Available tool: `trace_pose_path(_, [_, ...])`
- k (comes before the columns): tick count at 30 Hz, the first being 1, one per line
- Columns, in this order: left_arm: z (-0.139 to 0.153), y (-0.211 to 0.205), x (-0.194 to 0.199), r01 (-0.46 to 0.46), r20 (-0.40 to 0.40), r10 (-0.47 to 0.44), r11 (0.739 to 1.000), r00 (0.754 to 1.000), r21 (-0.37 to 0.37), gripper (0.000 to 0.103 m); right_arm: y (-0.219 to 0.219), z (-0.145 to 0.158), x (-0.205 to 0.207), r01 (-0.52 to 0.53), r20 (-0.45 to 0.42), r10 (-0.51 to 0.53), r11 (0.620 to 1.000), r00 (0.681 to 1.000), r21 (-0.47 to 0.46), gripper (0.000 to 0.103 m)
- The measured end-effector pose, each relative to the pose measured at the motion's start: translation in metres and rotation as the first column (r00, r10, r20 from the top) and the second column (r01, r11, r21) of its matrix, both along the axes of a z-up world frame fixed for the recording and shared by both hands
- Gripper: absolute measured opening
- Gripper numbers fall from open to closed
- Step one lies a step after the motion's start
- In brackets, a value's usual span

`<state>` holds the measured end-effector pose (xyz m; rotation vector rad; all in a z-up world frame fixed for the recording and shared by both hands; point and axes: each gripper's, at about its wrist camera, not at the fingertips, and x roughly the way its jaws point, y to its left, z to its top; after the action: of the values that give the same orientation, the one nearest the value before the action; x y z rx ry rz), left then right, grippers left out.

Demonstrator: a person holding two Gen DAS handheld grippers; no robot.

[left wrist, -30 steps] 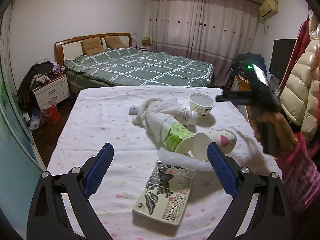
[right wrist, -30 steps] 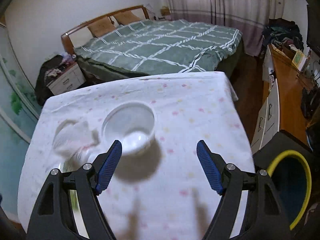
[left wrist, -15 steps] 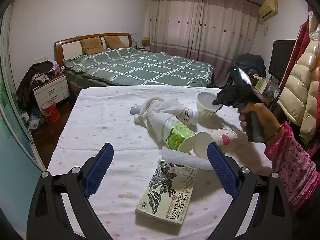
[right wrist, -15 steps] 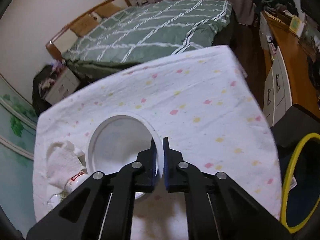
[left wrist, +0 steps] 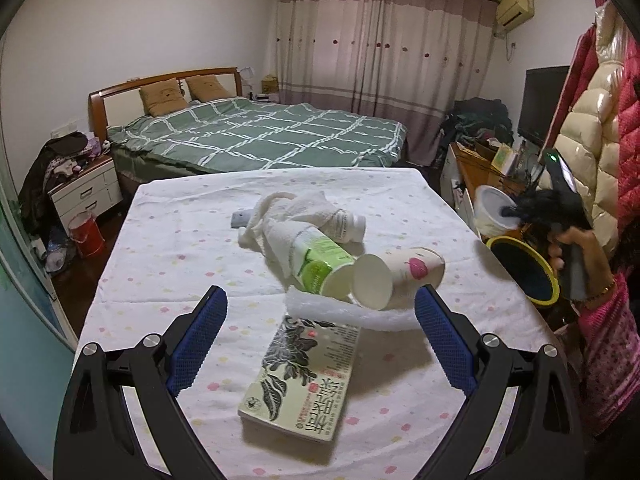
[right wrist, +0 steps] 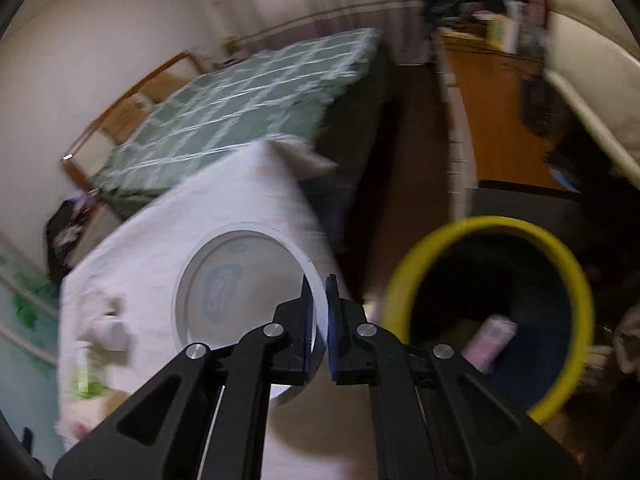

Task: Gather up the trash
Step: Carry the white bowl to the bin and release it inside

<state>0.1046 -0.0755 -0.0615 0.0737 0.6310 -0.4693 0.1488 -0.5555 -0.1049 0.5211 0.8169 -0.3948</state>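
Observation:
My right gripper point(right wrist: 318, 312) is shut on the rim of a white plastic cup point(right wrist: 236, 288) and holds it in the air off the table's right edge, beside a yellow-rimmed bin point(right wrist: 492, 312). In the left wrist view the cup point(left wrist: 490, 210) hangs just above the bin point(left wrist: 524, 272). My left gripper point(left wrist: 320, 332) is open and empty above the table. Before it lie a paper cup with a pink mark point(left wrist: 396, 276), a green-labelled bottle point(left wrist: 320, 260), a white bottle point(left wrist: 346, 224) under a crumpled white cloth point(left wrist: 288, 216), and a strip of bubble wrap point(left wrist: 352, 312).
A book point(left wrist: 304, 376) lies near the table's front between my left fingers. A grey object point(left wrist: 240, 220) lies behind the cloth. The bin holds a pink tube point(right wrist: 490, 340). A bed point(left wrist: 260, 132) stands beyond the table, a wooden desk point(right wrist: 492, 120) at the right.
My right gripper closed on the white cup's rim, lifted it off the table and carried it right to the bin. The left gripper stayed open and barely moved.

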Motion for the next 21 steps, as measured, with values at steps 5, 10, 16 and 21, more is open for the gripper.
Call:
trace_pose_path(5, [-0.004, -0.008, -0.003, 0.017, -0.011, -0.017, 1.000, 1.000, 0.009, 0.093, -0.053, -0.034, -0.043, 0.126, -0.080, -0.125, 0.992, 0.989, 0.004, 0.006])
trace_pose_path(10, [-0.005, -0.013, -0.006, 0.023, -0.017, -0.022, 0.999, 1.000, 0.029, 0.093, -0.085, -0.068, -0.061, 0.195, -0.155, -0.192, 0.981, 0.969, 0.004, 0.006])
trace_pose_path(16, [-0.006, -0.017, -0.006, 0.025, -0.022, -0.024, 0.999, 0.999, 0.041, 0.093, -0.097, -0.091, -0.061, 0.221, -0.207, -0.214, 0.975, 0.955, 0.010, 0.011])
trace_pose_path(21, [-0.008, -0.019, -0.006, 0.032, -0.026, -0.031, 0.998, 0.999, 0.048, 0.093, -0.096, -0.093, -0.064, 0.222, -0.200, -0.218, 0.975, 0.955, -0.001, 0.036])
